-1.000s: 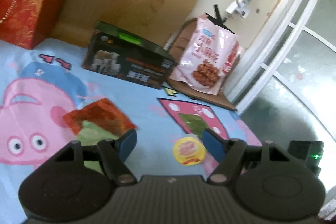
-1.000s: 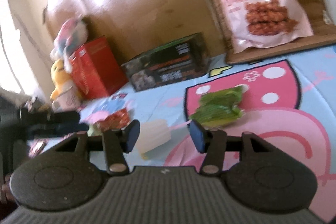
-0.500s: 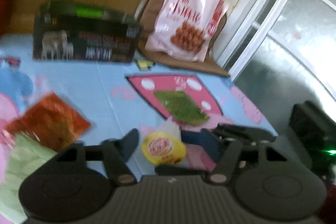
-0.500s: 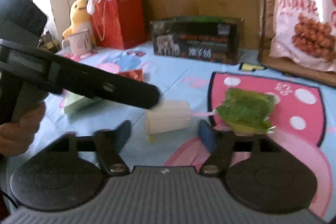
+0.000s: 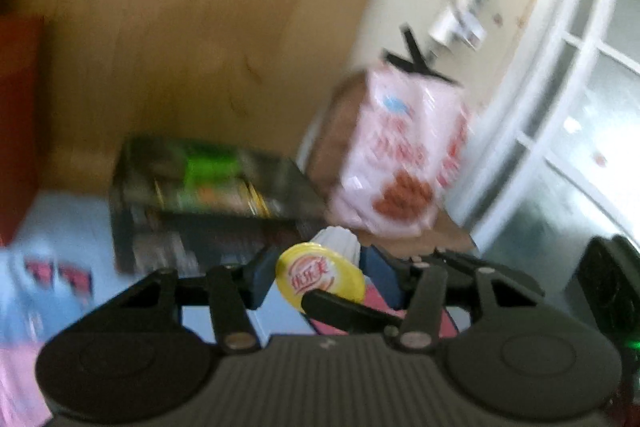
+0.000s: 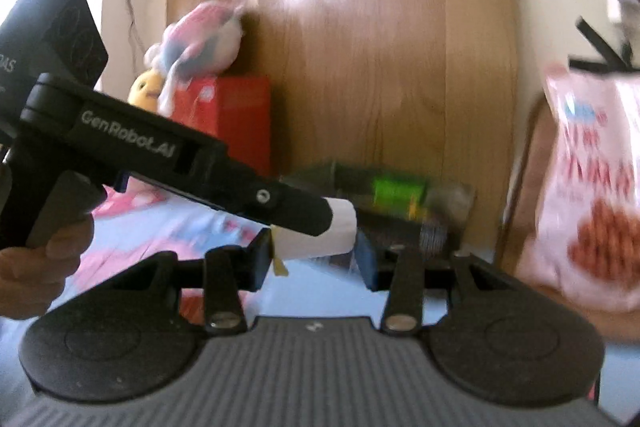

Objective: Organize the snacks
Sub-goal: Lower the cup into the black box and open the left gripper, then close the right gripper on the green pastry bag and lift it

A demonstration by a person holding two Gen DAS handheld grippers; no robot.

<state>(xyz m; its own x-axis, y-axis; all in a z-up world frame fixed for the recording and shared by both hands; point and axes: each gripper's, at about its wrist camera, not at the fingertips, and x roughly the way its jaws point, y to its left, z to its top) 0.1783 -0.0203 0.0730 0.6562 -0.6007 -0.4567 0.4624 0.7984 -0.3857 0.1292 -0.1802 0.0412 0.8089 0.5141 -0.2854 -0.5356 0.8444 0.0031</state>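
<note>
The white cup with the yellow lid (image 5: 320, 277), which lay on the surface a second ago, has been lifted clear of it and is now held up in front of the dark box (image 5: 208, 211). It is gripped by both tongs at once: the left tongs (image 5: 316, 277) have just been closing on its lid end, and the right tongs (image 6: 314, 253) have narrowed on its white body (image 6: 320, 231).

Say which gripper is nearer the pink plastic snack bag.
Right gripper, slightly. Both just closed onto the white cup before the pink snack bag; left gripper reaches from farther.
</note>
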